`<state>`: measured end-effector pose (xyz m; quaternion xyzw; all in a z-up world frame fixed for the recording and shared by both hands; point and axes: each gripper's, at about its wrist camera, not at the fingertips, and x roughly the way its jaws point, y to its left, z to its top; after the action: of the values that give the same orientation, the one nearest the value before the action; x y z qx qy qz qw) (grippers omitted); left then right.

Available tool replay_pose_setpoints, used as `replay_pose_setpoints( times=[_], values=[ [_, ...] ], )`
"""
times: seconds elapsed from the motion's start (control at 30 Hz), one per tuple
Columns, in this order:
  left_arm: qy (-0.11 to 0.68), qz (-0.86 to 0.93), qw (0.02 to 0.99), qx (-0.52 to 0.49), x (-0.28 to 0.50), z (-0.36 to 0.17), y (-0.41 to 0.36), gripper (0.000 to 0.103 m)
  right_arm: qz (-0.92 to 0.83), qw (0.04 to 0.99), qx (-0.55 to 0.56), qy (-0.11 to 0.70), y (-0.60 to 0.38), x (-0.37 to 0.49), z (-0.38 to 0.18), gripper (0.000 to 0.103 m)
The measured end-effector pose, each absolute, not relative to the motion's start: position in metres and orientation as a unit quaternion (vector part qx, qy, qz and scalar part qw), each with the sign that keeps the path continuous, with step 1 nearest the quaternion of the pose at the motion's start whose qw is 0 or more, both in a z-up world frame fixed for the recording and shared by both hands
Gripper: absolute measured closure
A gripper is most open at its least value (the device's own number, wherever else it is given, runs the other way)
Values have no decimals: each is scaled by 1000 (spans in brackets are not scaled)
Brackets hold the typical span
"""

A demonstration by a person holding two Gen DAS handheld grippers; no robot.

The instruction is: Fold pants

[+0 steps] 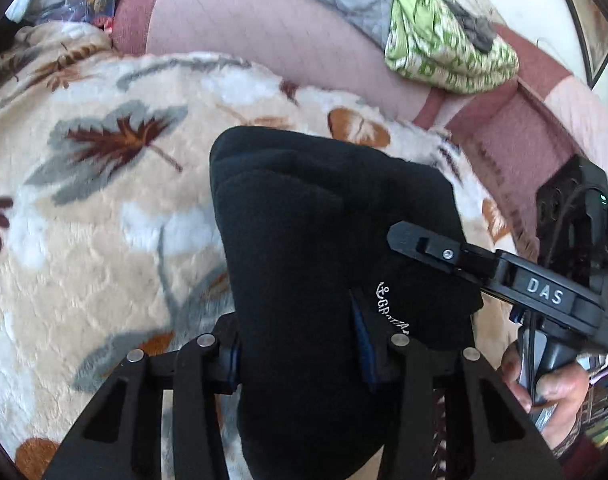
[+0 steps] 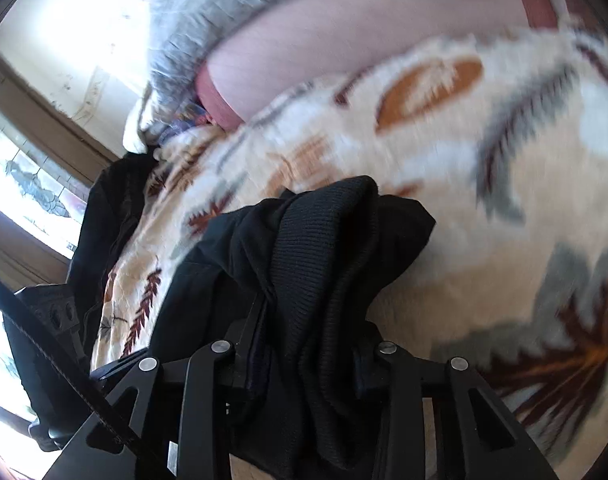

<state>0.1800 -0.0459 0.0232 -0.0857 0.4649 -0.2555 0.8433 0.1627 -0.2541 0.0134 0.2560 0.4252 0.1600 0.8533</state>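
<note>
The black pants (image 1: 328,248) serve as the reference object; they lie bunched on a cream leaf-print blanket (image 1: 84,240) that covers the bed. In the left wrist view, the blanket extends to the left of the pants and beyond them, and a pink quilted cover (image 1: 264,32) lies past the blanket's far edge. The left gripper (image 1: 304,356) holds a thick fold of the pants; its jaws are pinching the black cloth, which fills the space between them and runs forward from them. White embroidered lettering with an anchor mark (image 1: 390,308) shows on the cloth just beside the right-hand jaw. Beyond the pants and to their right, a green patterned cloth (image 1: 448,40) sits on the pink cover. At the right edge of the pants, the right gripper (image 1: 408,240) reaches in, held by the person's right hand (image 1: 544,380). In the right wrist view, the right gripper (image 2: 304,352) has its jaws pinching a ribbed black band of the pants (image 2: 328,256), with gathered cloth packed between them. The blanket (image 2: 464,160) spreads to the right of the pants, blurred.
</note>
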Motion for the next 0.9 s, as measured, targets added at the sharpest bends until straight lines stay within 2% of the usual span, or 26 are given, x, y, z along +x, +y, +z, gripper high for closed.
replay_pose_setpoints(
  times=[0.1, 0.23, 0.3, 0.37, 0.43, 0.47, 0.5, 0.6, 0.63, 0.73, 0.8, 0.9],
  values=[
    [447, -248, 856, -74, 190, 32, -52, 60, 158, 872, 242, 395, -255, 169, 33, 67],
    [461, -206, 861, -63, 208, 15, -54, 42, 153, 869, 263, 390, -263, 187, 29, 67],
    [470, -187, 862, -41, 208, 5, -56, 32, 136, 863, 266, 407, -265, 194, 14, 63],
    [474, -190, 859, -49, 203, 10, -53, 32, 89, 858, 243, 443, -266, 200, -6, 43],
    [455, -191, 869, -40, 193, 28, -48, 32, 82, 855, 256, 443, -273, 198, -11, 42],
    [440, -187, 878, -37, 187, 37, -45, 32, 75, 853, 259, 446, -275, 197, -7, 36],
    [423, -178, 888, -34, 181, 46, -40, 32, 63, 858, 250, 444, -276, 194, 1, 35],
    [395, -161, 903, -46, 168, 60, -20, 32, 30, 905, 207, 371, -274, 172, 37, 36],
    [400, -160, 901, -50, 168, 57, -17, 32, 36, 914, 203, 350, -273, 165, 47, 39],
    [449, -153, 879, -48, 174, 32, -20, 32, 108, 908, 226, 335, -264, 154, 59, 74],
    [471, -159, 866, -51, 177, 14, -27, 32, 161, 883, 254, 362, -254, 159, 51, 75],
    [476, -168, 862, -45, 171, 12, -36, 31, 147, 839, 262, 455, -248, 177, 7, 76]
  ],
)
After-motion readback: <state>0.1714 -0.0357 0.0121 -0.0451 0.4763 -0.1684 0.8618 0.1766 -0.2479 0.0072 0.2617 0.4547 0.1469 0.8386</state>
